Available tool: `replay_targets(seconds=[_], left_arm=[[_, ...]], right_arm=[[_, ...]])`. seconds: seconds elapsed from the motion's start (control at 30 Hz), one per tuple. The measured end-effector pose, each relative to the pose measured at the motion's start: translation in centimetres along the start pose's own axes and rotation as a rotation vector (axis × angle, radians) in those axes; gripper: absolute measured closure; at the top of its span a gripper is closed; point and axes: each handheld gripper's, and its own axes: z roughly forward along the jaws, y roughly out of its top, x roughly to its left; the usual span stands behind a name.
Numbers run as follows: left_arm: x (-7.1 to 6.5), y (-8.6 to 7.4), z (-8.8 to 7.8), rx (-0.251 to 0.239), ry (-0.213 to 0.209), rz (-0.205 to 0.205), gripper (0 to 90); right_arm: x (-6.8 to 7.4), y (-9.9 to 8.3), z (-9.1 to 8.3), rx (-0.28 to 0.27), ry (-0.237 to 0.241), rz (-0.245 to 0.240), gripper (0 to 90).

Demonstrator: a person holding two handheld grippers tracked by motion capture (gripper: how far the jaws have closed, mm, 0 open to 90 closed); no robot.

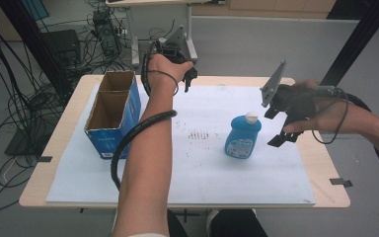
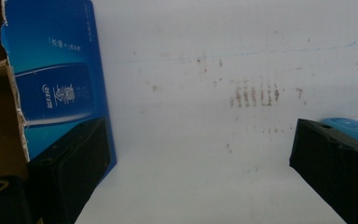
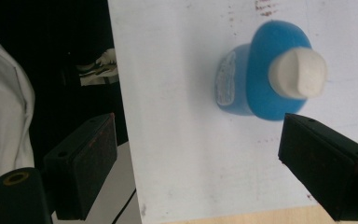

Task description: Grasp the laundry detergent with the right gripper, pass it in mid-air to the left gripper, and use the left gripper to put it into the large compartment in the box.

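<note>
The table (image 1: 325, 173) carries a white sheet (image 1: 202, 168) that covers most of its top; bare wood shows along the left, right and far edges. The sheet's near half is open, with brown scuff marks (image 1: 197, 134) at its centre.

The box (image 1: 112, 112), blue cardboard with an open top and two compartments, stands upright at the sheet's left edge. In the left gripper view its blue wall (image 2: 58, 88) stands just beside the left jaw.

The bottle (image 1: 243, 137), blue with a white cap (image 1: 251, 117), stands upright right of centre, well apart from the box. Open sheet surrounds it on all sides. In the right gripper view the bottle (image 3: 261, 74) appears from above, near the sheet's edge.

The left tongs (image 1: 190, 74) sit at the far edge of the table, between box and bottle, jaws wide, nothing between them.

The right tongs (image 1: 281, 128) hang just right of the bottle, apart from it, near the sheet's right edge. Jaws wide, holding nothing.
</note>
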Motion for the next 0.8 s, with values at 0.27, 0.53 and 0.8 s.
replay_targets(seconds=[0.27, 0.53, 0.8], left_arm=[[0.3, -0.1, -0.1, -0.001, -0.004, -0.007, 5.6], [0.3, 0.0, 0.2, 0.006, -0.003, -0.002, 5.6], [0.4, 0.3, 0.1, 0.006, 0.003, 0.0, 5.6]], right_arm=[[-1.2, -2.1, -0.5, -0.024, -0.022, 0.067, 11.5], [-2.5, -4.0, -0.4, -0.058, -0.038, 0.121, 11.1], [-3.5, -6.0, 0.2, -0.103, -0.049, 0.178, 10.3]])
